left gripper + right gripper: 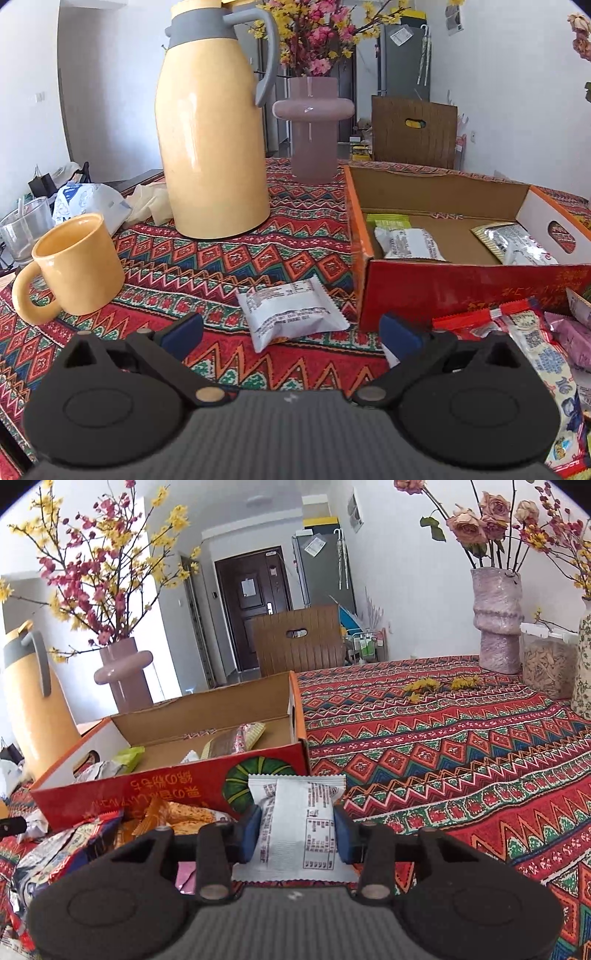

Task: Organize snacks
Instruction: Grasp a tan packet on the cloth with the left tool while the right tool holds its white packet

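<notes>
Packets on two sides, so I read them from left to right. My left gripper (291, 336) has its jaws spread with nothing between the pads, and a white snack packet (291, 317) lies flat on the patterned tablecloth (207, 266) just ahead of it, between the open fingers' lines, its long axis running across my view and tilted slightly. The cardboard box (443, 291) sits to the right of that packet, its red near wall close by, with several packets already inside.

My right gripper (297, 830) is pinching a second white packet (295, 823), blue pads pressed on its two long sides, so its long axis points forward and up from the hand. In that view the box (177, 786) lies ahead and to the left, its near wall just behind the held packet. I judge the right hand nearer to a drop: forward-left, over the rim.
</notes>
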Demonstrator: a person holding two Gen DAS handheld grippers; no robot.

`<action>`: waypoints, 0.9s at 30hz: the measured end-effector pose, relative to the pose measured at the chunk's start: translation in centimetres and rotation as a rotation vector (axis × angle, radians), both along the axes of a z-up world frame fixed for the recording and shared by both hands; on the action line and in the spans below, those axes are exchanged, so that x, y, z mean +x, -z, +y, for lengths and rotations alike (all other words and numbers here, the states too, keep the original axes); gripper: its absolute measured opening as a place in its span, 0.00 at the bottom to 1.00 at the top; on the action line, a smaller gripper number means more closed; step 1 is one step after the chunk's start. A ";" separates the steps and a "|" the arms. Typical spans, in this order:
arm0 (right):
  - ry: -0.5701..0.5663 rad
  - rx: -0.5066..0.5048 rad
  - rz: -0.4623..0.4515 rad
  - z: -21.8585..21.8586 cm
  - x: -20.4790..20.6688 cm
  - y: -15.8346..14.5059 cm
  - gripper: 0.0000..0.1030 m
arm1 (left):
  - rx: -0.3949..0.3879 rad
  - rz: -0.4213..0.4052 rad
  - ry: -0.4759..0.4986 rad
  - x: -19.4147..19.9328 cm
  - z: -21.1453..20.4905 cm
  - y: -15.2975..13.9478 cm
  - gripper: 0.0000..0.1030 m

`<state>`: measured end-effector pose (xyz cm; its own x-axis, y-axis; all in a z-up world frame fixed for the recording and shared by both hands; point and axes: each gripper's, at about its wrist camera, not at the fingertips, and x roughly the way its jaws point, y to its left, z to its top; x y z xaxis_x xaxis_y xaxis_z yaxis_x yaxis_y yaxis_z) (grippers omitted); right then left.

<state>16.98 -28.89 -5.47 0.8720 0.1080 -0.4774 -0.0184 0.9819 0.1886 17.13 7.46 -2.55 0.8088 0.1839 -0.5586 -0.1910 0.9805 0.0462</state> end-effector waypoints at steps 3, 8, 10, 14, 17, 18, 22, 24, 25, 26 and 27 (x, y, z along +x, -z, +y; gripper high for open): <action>0.000 0.014 -0.004 -0.1 0.0 0.1 0.39 | -0.029 0.035 -0.050 1.0 1.4 -0.5 1.00; -0.006 0.032 -0.015 -0.3 -0.3 0.1 0.39 | -0.054 0.100 -0.118 3.2 2.7 -0.8 1.00; -0.008 0.036 -0.019 -0.4 -0.4 0.1 0.39 | -0.058 0.118 -0.128 4.2 2.9 -0.7 1.00; -0.011 0.042 -0.024 -0.4 -0.5 0.0 0.39 | -0.095 0.151 -0.116 5.8 3.2 -0.2 1.00; -0.010 0.046 -0.025 -0.4 -0.5 0.0 0.39 | -0.132 0.169 -0.101 6.5 3.4 0.3 0.98; -0.011 0.046 -0.025 -0.4 -0.5 0.0 0.39 | -0.143 0.177 -0.096 6.7 3.5 0.5 0.95; -0.012 0.048 -0.024 -0.4 -0.6 0.1 0.40 | -0.187 0.203 -0.072 7.1 3.8 1.1 0.84; -0.012 0.048 -0.024 -0.4 -0.5 0.1 0.40 | -0.211 0.210 -0.056 7.2 3.9 1.4 0.77; -0.012 0.048 -0.023 -0.4 -0.5 0.1 0.40 | -0.220 0.213 -0.051 7.2 3.9 1.5 0.75; -0.012 0.048 -0.024 -0.4 -0.5 0.1 0.40 | -0.230 0.217 -0.042 7.2 3.9 1.6 0.68; -0.012 0.048 -0.024 -0.4 -0.5 0.1 0.40 | -0.229 0.216 -0.037 7.2 3.9 1.6 0.62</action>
